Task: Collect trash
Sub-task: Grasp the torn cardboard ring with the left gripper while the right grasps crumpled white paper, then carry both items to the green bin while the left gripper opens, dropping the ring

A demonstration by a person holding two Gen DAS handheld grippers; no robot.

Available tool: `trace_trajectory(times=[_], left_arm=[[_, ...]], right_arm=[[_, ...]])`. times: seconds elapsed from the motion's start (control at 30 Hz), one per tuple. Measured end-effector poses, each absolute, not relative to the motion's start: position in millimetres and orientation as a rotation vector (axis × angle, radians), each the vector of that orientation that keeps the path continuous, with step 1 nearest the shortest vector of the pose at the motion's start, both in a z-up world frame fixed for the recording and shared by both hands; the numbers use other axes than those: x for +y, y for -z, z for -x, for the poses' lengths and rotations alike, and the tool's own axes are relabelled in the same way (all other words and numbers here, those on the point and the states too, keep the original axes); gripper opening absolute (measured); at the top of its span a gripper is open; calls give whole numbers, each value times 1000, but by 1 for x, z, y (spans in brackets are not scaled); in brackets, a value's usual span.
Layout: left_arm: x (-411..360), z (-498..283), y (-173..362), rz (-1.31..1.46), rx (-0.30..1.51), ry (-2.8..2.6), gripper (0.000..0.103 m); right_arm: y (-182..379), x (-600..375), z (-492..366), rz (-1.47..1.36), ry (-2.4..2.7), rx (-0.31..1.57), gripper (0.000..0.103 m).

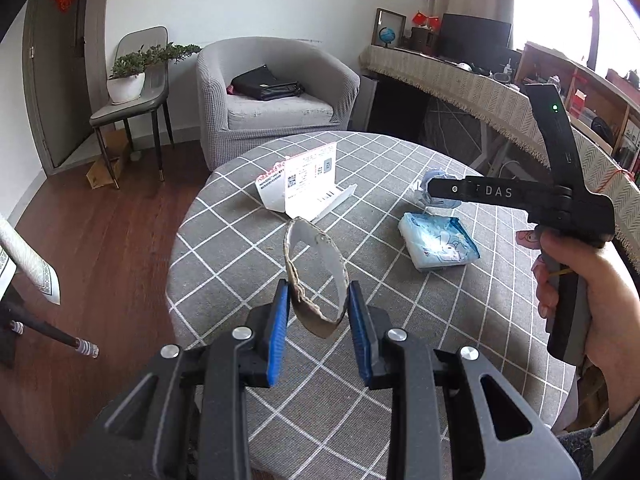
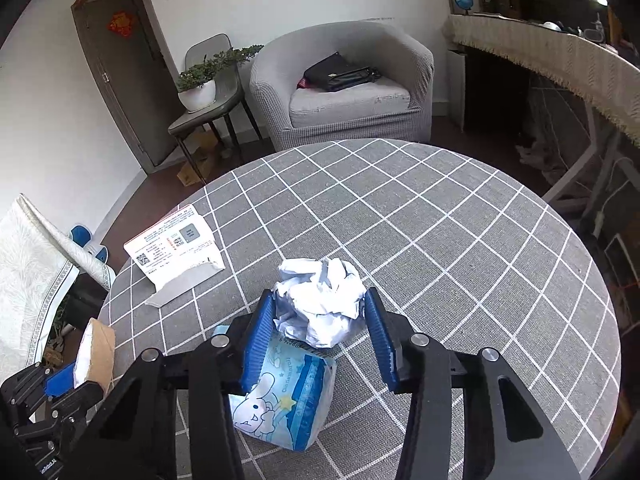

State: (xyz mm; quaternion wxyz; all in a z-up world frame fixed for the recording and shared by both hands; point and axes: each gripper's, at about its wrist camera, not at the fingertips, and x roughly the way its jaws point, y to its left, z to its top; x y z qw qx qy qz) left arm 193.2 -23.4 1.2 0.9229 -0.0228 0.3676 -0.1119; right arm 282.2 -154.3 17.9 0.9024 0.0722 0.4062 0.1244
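A torn cardboard ring (image 1: 316,276) sits between the blue pads of my left gripper (image 1: 318,304), which is shut on it just above the grey checked table (image 1: 400,168); the ring also shows in the right wrist view (image 2: 96,354). My right gripper (image 2: 320,316) is shut on a crumpled white paper ball (image 2: 320,300), which shows partly in the left wrist view (image 1: 430,182). A blue-and-white tissue pack (image 2: 284,396) lies under the right gripper and shows in the left wrist view (image 1: 438,246). A folded white printed envelope (image 1: 308,184) stands at the table's far left (image 2: 176,252).
A grey armchair (image 1: 272,88) with a black bag (image 1: 266,84) stands beyond the table. A chair with a potted plant (image 1: 128,76) is at the left by a door. A cloth-covered desk (image 1: 480,84) runs along the right. Wooden floor lies to the left.
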Motion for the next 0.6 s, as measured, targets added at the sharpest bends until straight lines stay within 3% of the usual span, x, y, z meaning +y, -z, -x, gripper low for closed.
trace_trajectory(times=[0.6], left_arm=[[35,-177,-8,90,745,160,31]], right_arm=[[-48,-90,-269,-138,-443,804,46]])
